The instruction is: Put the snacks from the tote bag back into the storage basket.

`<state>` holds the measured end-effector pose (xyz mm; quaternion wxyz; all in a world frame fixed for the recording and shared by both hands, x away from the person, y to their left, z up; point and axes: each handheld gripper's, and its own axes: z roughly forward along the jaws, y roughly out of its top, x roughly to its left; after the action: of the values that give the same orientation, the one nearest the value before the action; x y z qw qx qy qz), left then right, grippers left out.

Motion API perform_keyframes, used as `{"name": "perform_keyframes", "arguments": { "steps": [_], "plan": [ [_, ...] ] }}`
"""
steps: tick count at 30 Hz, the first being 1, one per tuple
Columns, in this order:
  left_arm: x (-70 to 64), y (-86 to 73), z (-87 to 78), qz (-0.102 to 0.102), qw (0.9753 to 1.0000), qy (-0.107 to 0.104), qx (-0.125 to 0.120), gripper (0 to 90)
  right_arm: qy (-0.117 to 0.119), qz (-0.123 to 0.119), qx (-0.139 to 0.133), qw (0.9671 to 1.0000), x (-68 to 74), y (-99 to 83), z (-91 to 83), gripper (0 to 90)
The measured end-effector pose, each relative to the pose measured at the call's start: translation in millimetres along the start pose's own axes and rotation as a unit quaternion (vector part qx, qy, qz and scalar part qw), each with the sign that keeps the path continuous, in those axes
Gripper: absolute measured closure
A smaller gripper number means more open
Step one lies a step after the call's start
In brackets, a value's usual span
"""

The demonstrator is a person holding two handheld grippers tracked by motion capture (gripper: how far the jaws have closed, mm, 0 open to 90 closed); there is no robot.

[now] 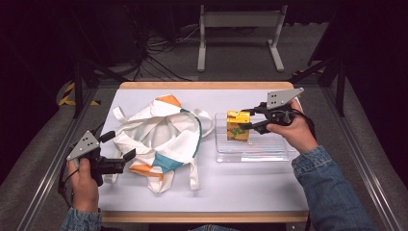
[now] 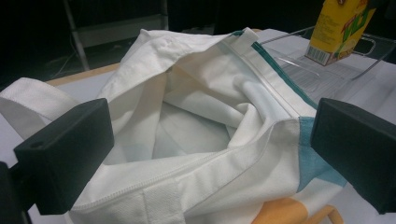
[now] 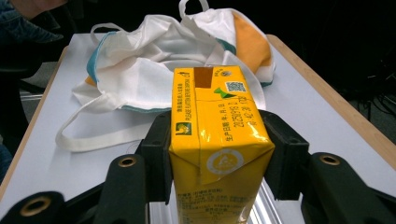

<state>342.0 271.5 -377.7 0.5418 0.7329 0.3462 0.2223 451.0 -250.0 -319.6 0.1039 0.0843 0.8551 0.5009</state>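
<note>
**Carrying the carton to the bag**

Gripping the carton (image 3: pixel 218 144) squarely, the right tongs (image 1: pixel 249 118) hold it over the clear tray (image 1: pixel 250 150). The left tongs (image 1: pixel 121 146), spread wide, flank the bag (image 2: pixel 196 140) rim: pinch it, hold the mouth open, then lower the carton upright.

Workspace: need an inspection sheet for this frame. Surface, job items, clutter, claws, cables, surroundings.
Surface: white table with wooden edges, flat.
Job's things: yellow drink carton upright over the clear plastic tray; white cloth bag with orange and teal patches lies crumpled, mouth open.
Clutter: nothing seen.
Claws: right claw shut on the carton's sides; left claw open, jaws either side of the bag's rim, not gripping.
Cables: dark bundle on the floor behind the table; one trails from each claw.
Surroundings: dark room, grey stand behind, hazard tape at left.
</note>
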Motion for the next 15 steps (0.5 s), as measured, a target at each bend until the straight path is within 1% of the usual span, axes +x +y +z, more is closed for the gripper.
{"name": "perform_keyframes", "arguments": {
  "steps": [6, 10, 15],
  "plan": [
    [0.2, -0.6, 0.3, -0.003, 1.0000, 0.000, 0.001, 0.4, 0.004, 0.005, 0.003, 1.0000, 2.6, -9.4, 6.0, 51.5],
    [0.7, -0.8, 0.1, -0.003, 1.0000, 0.000, 0.000, 0.4, 0.008, 0.003, 0.011, 0.9999, 4.8, -14.7, 10.3, 51.5],
    [0.9, -1.5, 0.6, -0.006, 1.0000, -0.002, 0.001, 0.4, 0.015, 0.006, 0.016, 0.9997, 9.0, -21.6, 15.9, 51.5]
  ]
}}
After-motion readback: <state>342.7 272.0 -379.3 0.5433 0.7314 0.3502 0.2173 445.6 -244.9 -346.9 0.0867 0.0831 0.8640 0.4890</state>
